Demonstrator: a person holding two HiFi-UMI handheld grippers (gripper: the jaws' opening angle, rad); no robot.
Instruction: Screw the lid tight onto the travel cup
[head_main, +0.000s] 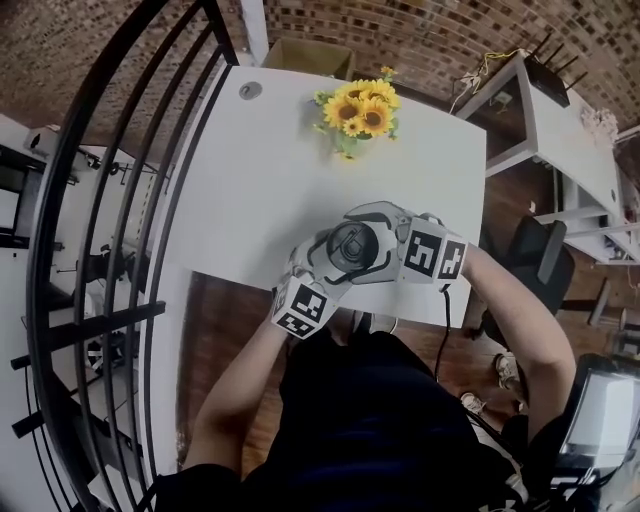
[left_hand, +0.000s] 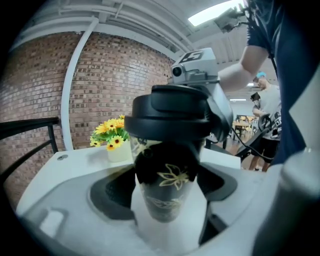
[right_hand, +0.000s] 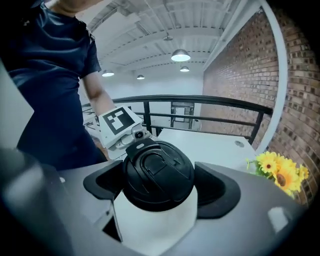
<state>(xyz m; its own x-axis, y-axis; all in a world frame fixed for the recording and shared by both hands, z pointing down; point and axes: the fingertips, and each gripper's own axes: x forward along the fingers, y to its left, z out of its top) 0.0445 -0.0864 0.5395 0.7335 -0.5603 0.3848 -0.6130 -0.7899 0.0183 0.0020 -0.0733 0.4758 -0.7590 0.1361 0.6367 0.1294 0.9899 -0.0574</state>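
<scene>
Travel cup (left_hand: 167, 175) clamped in left hand-held gripper (left_hand: 165, 200); lid (right_hand: 157, 170) in right hand-held gripper (right_hand: 159, 186)

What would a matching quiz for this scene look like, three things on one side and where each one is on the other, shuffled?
Things:
1. travel cup
2. lid
3. sunflowers

Places:
A. clamped between the jaws of the right gripper
B. standing on the white table, toward its far end
C. clamped between the jaws of the left gripper

Pairs: 1-C, 2-A, 3-B.
</scene>
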